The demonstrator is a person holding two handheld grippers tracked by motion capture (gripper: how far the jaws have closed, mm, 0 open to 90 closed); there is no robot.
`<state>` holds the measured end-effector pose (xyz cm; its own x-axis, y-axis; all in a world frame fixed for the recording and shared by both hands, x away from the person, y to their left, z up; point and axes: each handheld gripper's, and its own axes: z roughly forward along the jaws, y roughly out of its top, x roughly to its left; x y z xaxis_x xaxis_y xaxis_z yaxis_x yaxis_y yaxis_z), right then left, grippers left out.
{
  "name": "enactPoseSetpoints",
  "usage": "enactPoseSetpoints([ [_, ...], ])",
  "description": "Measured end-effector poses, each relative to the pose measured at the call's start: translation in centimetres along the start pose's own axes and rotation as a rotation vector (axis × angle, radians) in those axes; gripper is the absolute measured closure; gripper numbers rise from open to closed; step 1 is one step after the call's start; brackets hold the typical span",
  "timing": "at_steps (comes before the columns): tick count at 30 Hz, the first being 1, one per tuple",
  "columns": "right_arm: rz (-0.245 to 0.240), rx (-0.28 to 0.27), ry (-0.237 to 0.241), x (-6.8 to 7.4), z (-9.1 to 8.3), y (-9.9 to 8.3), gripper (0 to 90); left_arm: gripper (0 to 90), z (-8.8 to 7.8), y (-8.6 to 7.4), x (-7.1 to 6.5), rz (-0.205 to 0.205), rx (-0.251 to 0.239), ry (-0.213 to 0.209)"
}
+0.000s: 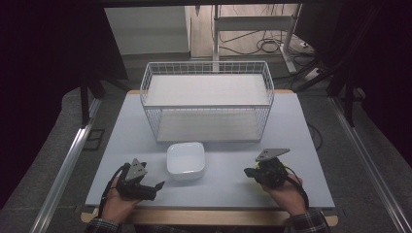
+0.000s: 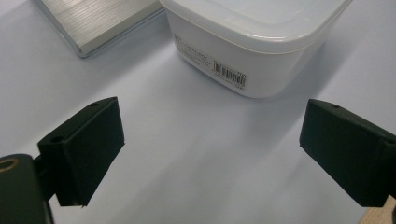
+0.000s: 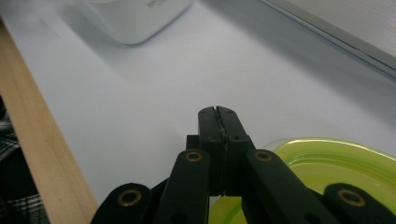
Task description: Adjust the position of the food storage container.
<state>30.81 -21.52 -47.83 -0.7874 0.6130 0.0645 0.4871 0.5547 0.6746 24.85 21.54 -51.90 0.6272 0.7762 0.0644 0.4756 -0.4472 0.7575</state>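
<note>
A white, lidded plastic container sits on the pale table in front of a white wire rack. At the lower left my left gripper lies low and points right toward the container. Its jaws stand wide apart with nothing between them, and the container's barcode side is just ahead. My right gripper, at the lower right, points left with its jaws pressed together. A yellow-green lid lies under and beside it, with an edge visible beside the hand. I cannot tell whether they touch.
The rack's lower shelf edge lies close behind the container, and its base rail runs past the right gripper. A wooden strip borders the table's near side. Bare table lies between the two grippers.
</note>
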Motion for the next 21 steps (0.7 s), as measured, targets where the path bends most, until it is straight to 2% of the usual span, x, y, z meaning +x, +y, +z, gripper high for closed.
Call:
enactPoseSetpoints([
  [2, 0.005, 0.000, -0.006, -0.3, -0.2, -0.2, 89.9, 5.8, 0.0, 0.0, 0.0, 0.000, 0.000, 0.000],
  [6, 0.031, 0.001, -0.059, -1.5, -1.1, -0.9, 89.9, 5.8, 0.0, 0.0, 0.0, -0.002, 0.001, -0.001],
  [17, 0.085, -0.003, -0.141, -4.0, -3.3, -2.6, 89.9, 5.7, 0.1, 0.0, 0.0, -0.016, 0.001, -0.007],
  [21, 0.093, -0.004, -0.146, -4.0, -3.5, -2.8, 89.8, 5.5, 0.2, 0.1, -0.1, -0.021, 0.014, -0.008],
])
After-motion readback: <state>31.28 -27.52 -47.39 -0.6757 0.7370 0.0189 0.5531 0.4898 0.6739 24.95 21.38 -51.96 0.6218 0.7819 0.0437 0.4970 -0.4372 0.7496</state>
